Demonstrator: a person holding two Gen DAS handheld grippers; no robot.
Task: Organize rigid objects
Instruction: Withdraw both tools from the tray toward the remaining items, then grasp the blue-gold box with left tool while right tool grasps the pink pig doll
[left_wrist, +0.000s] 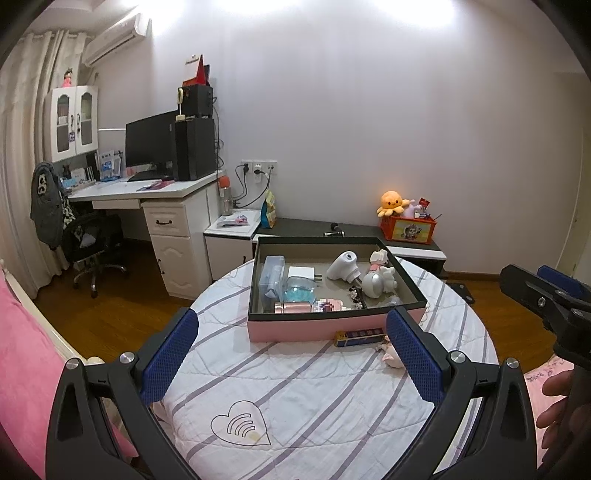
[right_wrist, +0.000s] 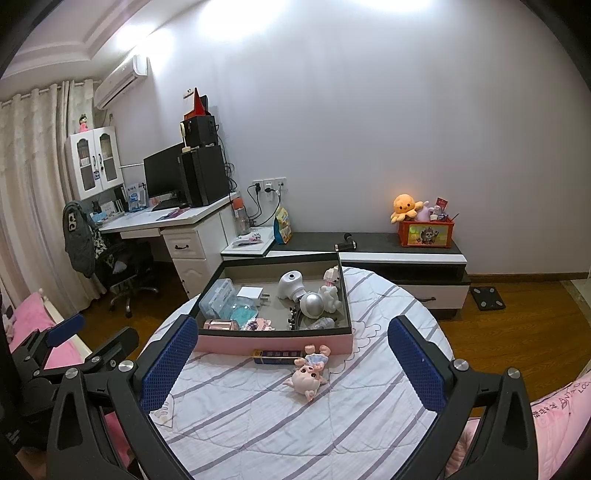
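Note:
A pink box with a dark rim (left_wrist: 334, 326) (right_wrist: 273, 341) sits on the striped bedding and holds several small items: a white device (left_wrist: 343, 264) (right_wrist: 290, 282), a silver ball figure (left_wrist: 373, 284) (right_wrist: 312, 304), a clear case (left_wrist: 271, 275) (right_wrist: 218, 299). In front of the box lie a dark blue bar with a yellow end (left_wrist: 360, 336) (right_wrist: 275, 357) and a small pink doll (right_wrist: 308, 374), partly hidden by my finger in the left wrist view (left_wrist: 388, 352). My left gripper (left_wrist: 291, 356) is open and empty above the bedding. My right gripper (right_wrist: 293, 367) is open and empty, the doll between its fingers further ahead.
The round striped bed surface (left_wrist: 295, 406) (right_wrist: 258, 424) drops to a wooden floor (left_wrist: 110, 314). A desk with a monitor (left_wrist: 155, 144) and a chair (left_wrist: 92, 236) stand left. A low cabinet (right_wrist: 402, 251) with a toy crate (right_wrist: 424, 232) is behind. Pink bedding (left_wrist: 22, 369) lies left.

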